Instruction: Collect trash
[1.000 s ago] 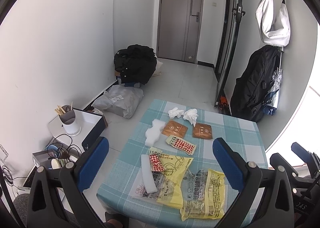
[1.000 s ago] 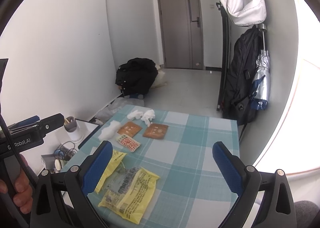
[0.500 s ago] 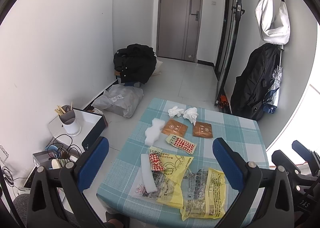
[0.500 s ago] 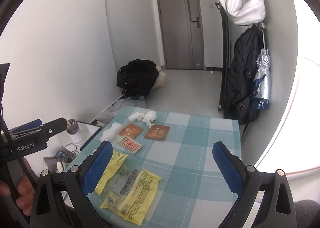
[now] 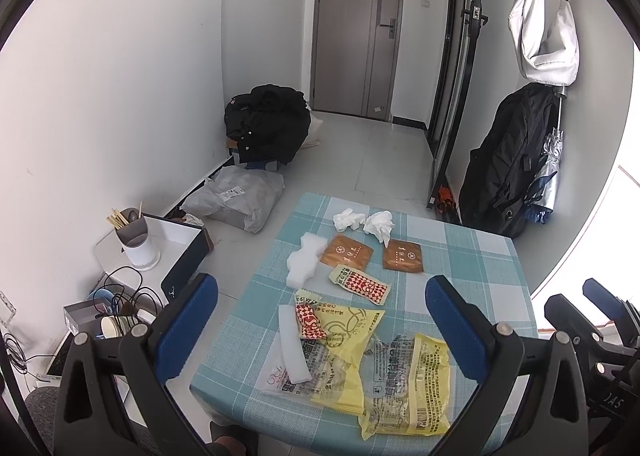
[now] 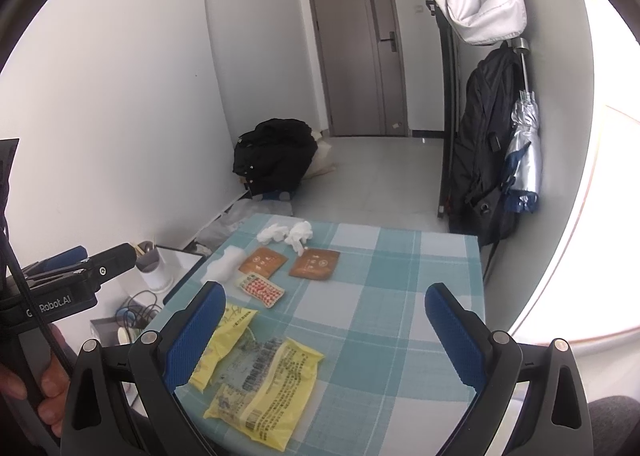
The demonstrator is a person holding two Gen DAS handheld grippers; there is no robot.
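While held above the near edge of the tabletop [image 5: 460,252], spread wide and grasping nothing: left hand-held gripper [image 5: 322,320], blue pads apart over the litter. Likewise released and empty, right hand-held gripper [image 6: 324,326], poised above the checked teal cloth, well clear of everything on it.

Scattered across the left half of the tabletop, largest to smallest:
- Nearest the front edge, a yellow printed bag [image 5: 408,384], lying flat, overlapping a second yellow bag [image 5: 352,332] beside it.
- Under that second bag, a clear printed wrapper [image 5: 296,380], reaching the front left corner.
- On top of the wrapper, a white foam strip [image 5: 292,344], running front to back.
- Toward the left edge, a white foam piece [image 5: 304,262], crumpled.
- Past the middle, two brown sachets [image 5: 348,252] and [image 5: 403,256], side by side, flat.
- Just in front of the left sachet, a red-checked packet [image 5: 360,284]; a smaller torn red-checked packet [image 5: 310,320] resting on the second yellow bag.
- At the far edge, two crumpled white tissues [image 5: 349,219] and [image 5: 379,224], near each other.

Also seen from the right wrist: yellow printed bag [image 6: 264,396] at the front, brown sachets [image 6: 263,262] farther back.
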